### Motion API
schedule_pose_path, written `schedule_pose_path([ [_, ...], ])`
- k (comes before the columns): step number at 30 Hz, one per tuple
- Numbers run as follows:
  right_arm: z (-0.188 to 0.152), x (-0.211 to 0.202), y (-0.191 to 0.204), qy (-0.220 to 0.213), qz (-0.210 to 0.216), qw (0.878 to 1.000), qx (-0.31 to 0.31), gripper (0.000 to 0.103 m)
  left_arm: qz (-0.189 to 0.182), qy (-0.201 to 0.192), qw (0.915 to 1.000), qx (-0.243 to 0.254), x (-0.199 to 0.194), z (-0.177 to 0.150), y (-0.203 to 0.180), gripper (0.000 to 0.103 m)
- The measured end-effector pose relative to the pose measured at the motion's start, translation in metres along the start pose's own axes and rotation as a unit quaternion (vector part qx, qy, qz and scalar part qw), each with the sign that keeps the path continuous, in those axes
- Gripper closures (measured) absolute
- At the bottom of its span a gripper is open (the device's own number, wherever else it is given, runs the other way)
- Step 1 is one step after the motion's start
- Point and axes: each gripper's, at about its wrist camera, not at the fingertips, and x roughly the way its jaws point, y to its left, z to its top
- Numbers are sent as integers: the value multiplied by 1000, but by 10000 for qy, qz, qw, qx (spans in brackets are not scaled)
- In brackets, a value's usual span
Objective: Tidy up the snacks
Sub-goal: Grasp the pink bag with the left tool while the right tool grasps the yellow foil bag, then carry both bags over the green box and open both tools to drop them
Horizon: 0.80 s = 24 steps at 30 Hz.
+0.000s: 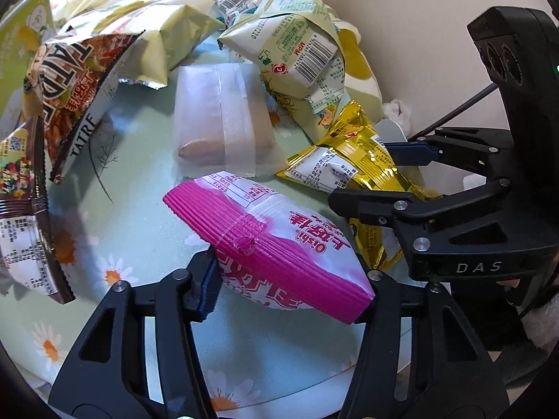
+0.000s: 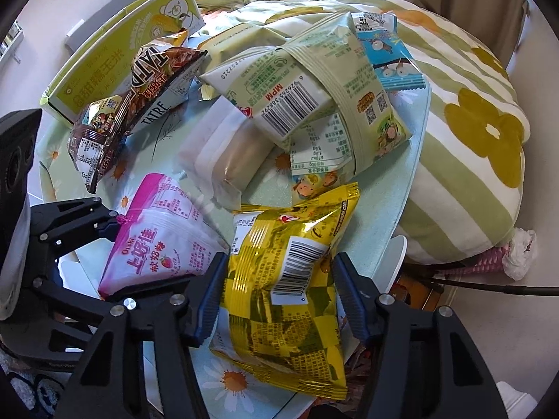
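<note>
Now 2 grippers (fingers apparently pressing) clamp pink packet point(image 1: 279, 244) and yellow packet point(image 2: 290, 279).

Left gripper point(image 1: 290, 279): angled steeply down, black fingers point(image 1: 206, 289) clamped on the pink-and-white snack packet point(image 1: 279, 244).
Right gripper point(image 2: 279, 300): angled steeply down, fingers point(image 2: 209, 303) straddling the yellow foil snack packet point(image 2: 290, 279); contact unclear.

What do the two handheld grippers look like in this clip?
Both are matte black linkage frames with silver pivot pins and ribbed dark-blue pads on the fingers. The right gripper carries white "DAS" lettering, a tall black housing with round lenses, a green light and a thin black cable.
</note>
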Motion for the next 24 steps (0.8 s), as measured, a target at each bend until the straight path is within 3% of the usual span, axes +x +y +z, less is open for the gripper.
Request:
schedule_pose_path([
  [4,-1,-7,8,-108,107,9998,-93,64,60,-13,9999,98,-8,0,-5,59],
  [8,0,-14,14,-140,42,9998,-121,68,87,-35,9999,121,-18,1,-6,61],
  [18,-1,-48,25,-451,280,9983,220,70,109,-295,9994,119,-69,8,-4,62],
  [24,19,-84,40,-822,367,9956,253,70,179,-577,9982,-46,-113,19,11,62],
])
